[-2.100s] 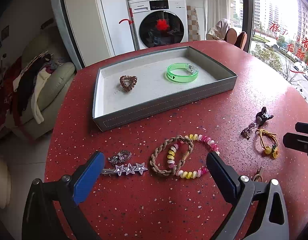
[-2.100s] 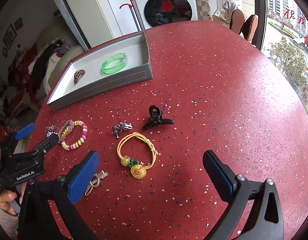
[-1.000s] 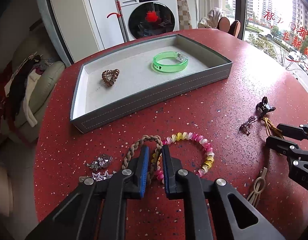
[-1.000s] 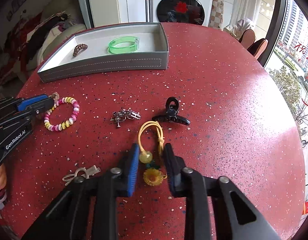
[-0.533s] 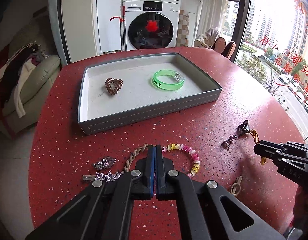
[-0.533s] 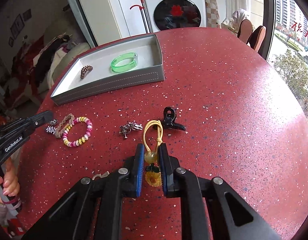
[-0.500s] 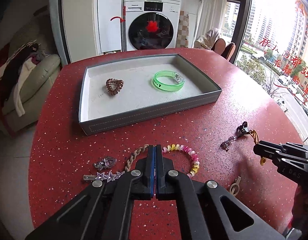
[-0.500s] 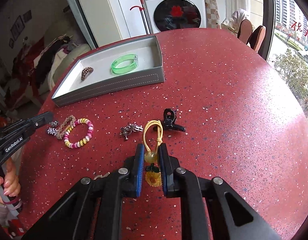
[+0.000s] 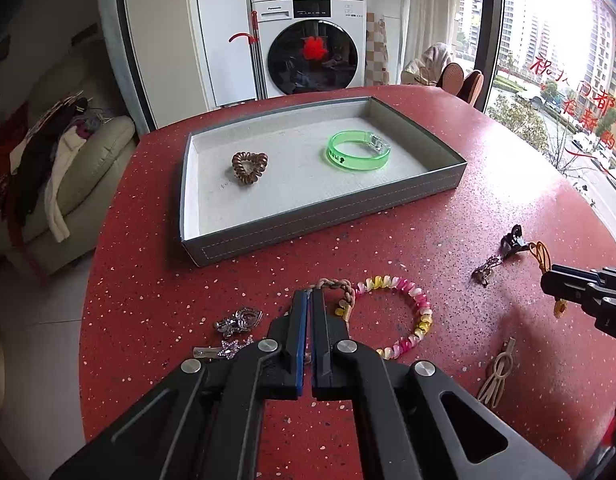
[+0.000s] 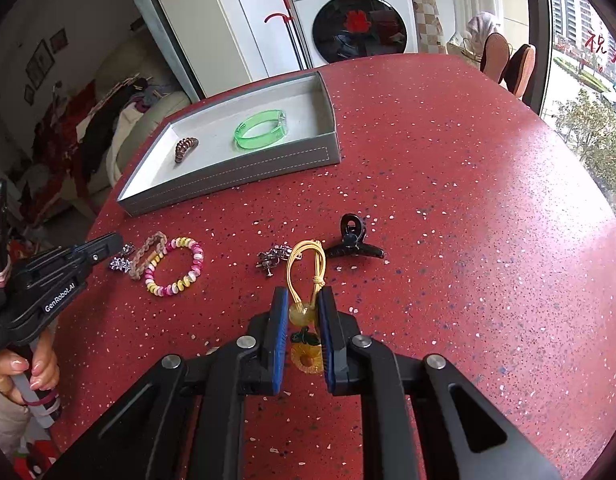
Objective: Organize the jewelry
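both grippers clamped on a piece, tray waiting up ahead

left gripper (image 9: 309, 300) has its jaws pressed together on the near loop of the braided tan band (image 9: 335, 285), which lies on the red surface (image 9: 448, 216) overlapping the pink-and-yellow bead bracelet (image 9: 408, 312). right gripper (image 10: 301, 300) is pinched on the yellow bead of the yellow hair tie (image 10: 305, 266), its sunflower charm tucked between the pads and the cord loop running straight away. grey tray (image 9: 308, 228) lies ahead of both, closer to the left hand, already holding a brown coil tie (image 9: 249, 166) and a green bangle (image 9: 358, 156).
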